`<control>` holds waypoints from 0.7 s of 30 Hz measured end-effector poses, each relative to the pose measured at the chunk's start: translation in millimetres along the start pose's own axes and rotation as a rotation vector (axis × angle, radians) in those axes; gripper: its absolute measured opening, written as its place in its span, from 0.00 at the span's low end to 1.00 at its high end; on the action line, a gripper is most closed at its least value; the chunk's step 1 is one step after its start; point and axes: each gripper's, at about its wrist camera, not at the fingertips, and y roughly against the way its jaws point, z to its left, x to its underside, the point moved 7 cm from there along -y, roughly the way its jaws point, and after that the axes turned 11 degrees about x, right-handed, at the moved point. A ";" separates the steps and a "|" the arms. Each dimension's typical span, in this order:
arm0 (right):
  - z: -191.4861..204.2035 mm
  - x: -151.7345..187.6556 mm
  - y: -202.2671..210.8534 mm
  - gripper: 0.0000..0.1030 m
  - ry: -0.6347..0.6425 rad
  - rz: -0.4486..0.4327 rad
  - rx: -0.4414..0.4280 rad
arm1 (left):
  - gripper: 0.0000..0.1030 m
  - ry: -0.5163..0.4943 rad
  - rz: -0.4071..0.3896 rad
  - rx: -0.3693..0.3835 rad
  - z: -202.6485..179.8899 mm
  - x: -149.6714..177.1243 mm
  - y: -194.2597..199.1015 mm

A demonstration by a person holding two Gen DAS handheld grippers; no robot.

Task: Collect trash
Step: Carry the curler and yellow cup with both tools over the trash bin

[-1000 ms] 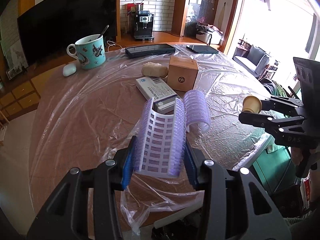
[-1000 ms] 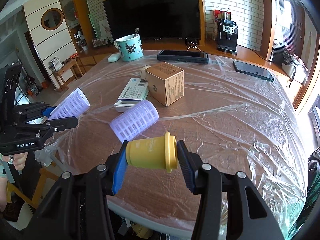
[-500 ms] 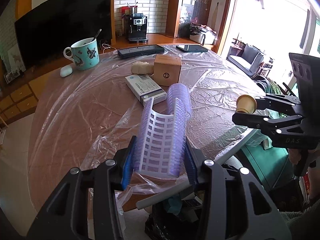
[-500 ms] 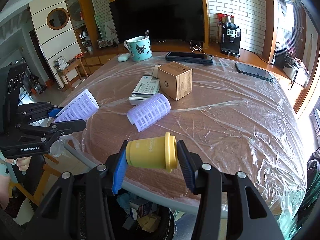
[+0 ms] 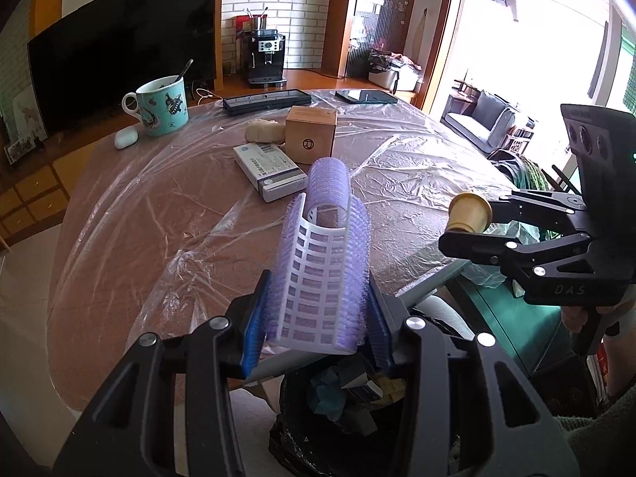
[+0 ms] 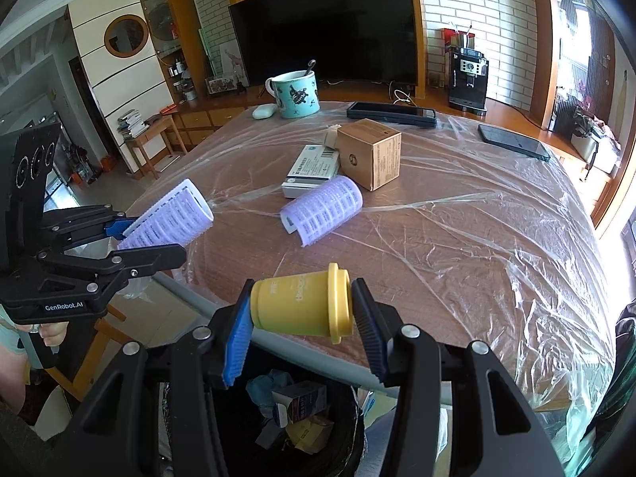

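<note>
Two grippers carry trash above an open bin at the table's edge.

Left wrist view: the left gripper clamps a purple hair roller over the black trash bin; a second roller lies on the plastic-covered table. Right wrist view: the right gripper pinches a yellow cup sideways above the bin, beside the table edge.

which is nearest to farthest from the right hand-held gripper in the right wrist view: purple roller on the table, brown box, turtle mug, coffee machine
From the right hand-held gripper, shut on the yellow cup:
1. Purple roller, lying on the table just ahead.
2. Brown box, right behind the roller.
3. Turtle mug, at the far left edge of the table.
4. Coffee machine, off the table, on the counter by the brick wall.
</note>
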 end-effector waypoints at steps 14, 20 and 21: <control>12.4 23.9 9.8 0.46 0.017 0.030 -0.025 | 0.44 -0.039 0.040 0.031 -25.1 23.7 4.3; 16.7 38.1 9.1 0.46 0.021 0.058 -0.033 | 0.44 -0.043 0.071 0.034 -30.0 37.8 1.7; 17.2 39.8 8.9 0.46 0.021 0.062 -0.032 | 0.44 -0.043 0.076 0.034 -30.4 39.9 1.0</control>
